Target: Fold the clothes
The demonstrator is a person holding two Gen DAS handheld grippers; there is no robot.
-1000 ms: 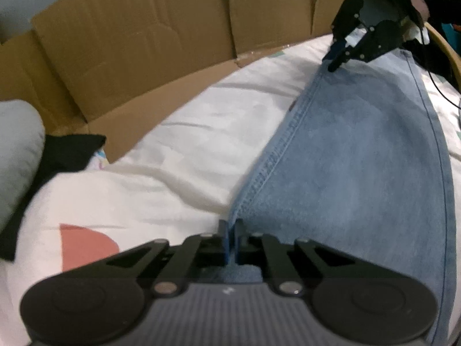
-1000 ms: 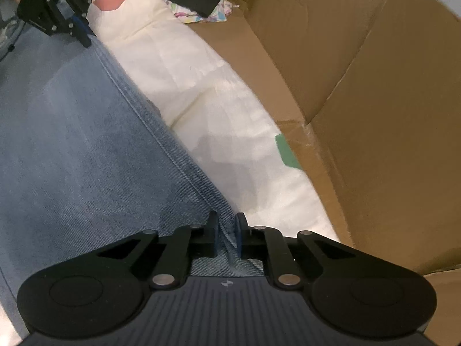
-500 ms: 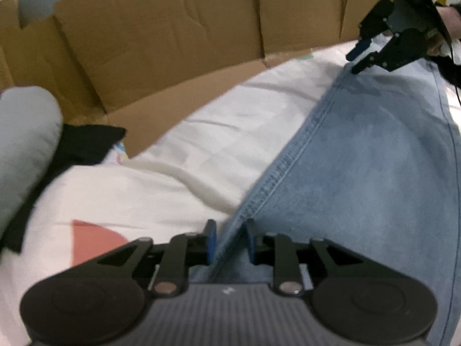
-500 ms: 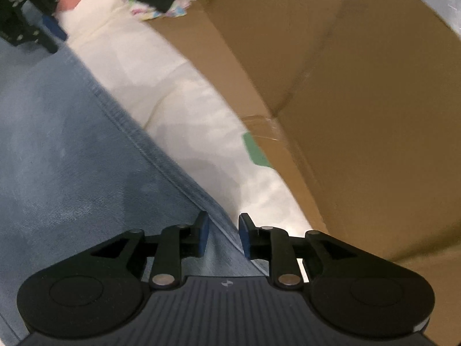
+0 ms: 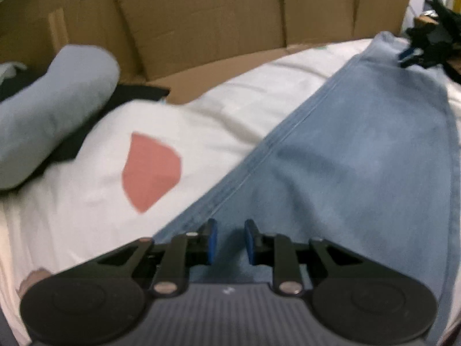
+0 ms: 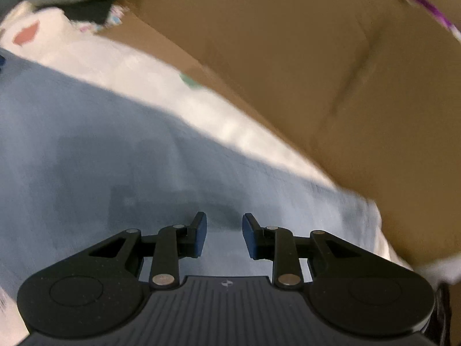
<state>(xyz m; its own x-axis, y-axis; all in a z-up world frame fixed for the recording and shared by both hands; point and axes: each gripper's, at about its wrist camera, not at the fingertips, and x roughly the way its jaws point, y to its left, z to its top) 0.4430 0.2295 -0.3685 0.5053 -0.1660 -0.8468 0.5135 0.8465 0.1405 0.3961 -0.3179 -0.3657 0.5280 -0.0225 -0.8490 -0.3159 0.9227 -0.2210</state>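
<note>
Light blue jeans (image 5: 345, 158) lie flat on a white sheet (image 5: 216, 115). My left gripper (image 5: 230, 239) hovers over the near end of the denim, just right of its stitched side seam. Its jaws are closing, but a gap shows between the blue pads and no cloth is pinched. Far off at the jeans' other end, my right gripper (image 5: 415, 54) appears small and blurred. In the right wrist view the right gripper (image 6: 224, 233) sits over the jeans (image 6: 115, 158). Its jaws are opening, with only flat denim showing beneath the gap.
Brown cardboard walls (image 5: 201, 23) (image 6: 317, 72) stand along the sheet's far side. A grey pillow (image 5: 49, 109) lies on a black cloth (image 5: 135, 95) at the left. The sheet carries a red patch (image 5: 149, 170).
Both grippers were shut on the jeans' seam edge a second ago. Both have let go, stand open, and have shifted inward over the denim, and the views have rolled.
</note>
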